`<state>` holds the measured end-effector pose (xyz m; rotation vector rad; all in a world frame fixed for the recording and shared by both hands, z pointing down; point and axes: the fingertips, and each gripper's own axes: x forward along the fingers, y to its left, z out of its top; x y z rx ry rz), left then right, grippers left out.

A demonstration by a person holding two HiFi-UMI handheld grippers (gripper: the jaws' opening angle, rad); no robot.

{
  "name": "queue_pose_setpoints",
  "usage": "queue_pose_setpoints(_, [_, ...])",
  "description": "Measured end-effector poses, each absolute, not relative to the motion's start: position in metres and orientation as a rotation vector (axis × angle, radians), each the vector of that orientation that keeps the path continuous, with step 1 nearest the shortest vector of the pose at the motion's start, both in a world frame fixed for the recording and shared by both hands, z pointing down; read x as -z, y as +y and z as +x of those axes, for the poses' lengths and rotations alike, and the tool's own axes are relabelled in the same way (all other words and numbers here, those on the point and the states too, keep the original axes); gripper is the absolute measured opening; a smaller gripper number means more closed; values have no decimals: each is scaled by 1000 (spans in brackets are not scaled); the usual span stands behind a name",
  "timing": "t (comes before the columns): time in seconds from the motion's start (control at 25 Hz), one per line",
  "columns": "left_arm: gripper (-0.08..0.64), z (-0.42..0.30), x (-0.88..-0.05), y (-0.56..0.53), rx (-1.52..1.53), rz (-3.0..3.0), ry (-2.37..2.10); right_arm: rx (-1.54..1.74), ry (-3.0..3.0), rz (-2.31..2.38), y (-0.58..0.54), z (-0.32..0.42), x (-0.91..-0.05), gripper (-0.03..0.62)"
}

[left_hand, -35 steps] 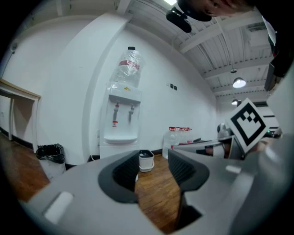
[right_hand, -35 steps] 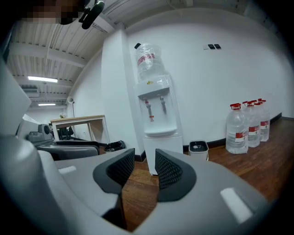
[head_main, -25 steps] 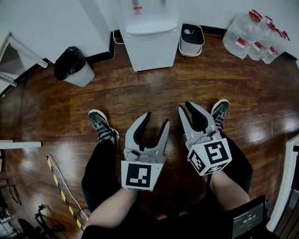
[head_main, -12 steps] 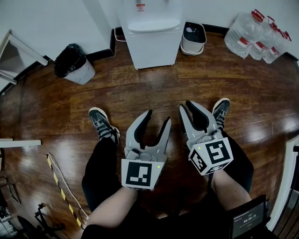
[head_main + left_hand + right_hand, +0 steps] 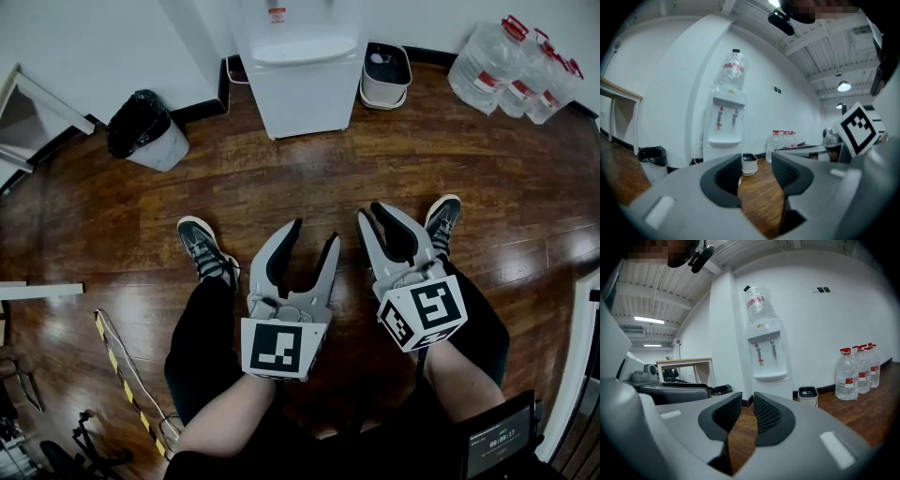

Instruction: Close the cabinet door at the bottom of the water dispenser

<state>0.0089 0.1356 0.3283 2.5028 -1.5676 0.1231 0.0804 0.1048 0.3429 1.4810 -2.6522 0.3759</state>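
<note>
Dispenser (image 5: 300, 70) stands well ahead of us. We're out of reach, so both hover idle: L gripper (image 5: 314, 234) jaws apart, R gripper (image 5: 372, 214) jaws nearly together w/ slim gap, both empty.

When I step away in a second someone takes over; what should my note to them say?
Left hand-held gripper: jaws apart, empty.
Right hand-held gripper: jaws a narrow gap apart, empty.
Water dispenser: against the wall ahead, touched by neither.
Done: nothing shows; whether its bottom cabinet door is open cannot be told.
To do: walk up, check the door, push it shut.
</note>
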Motion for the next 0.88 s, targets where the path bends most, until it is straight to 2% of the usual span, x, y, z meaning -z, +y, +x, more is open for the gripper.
queue_pose_setpoints(0.88, [215,7,-333,134,-153,2492,-1565,-378,-2648,1469,107,79,-347,81])
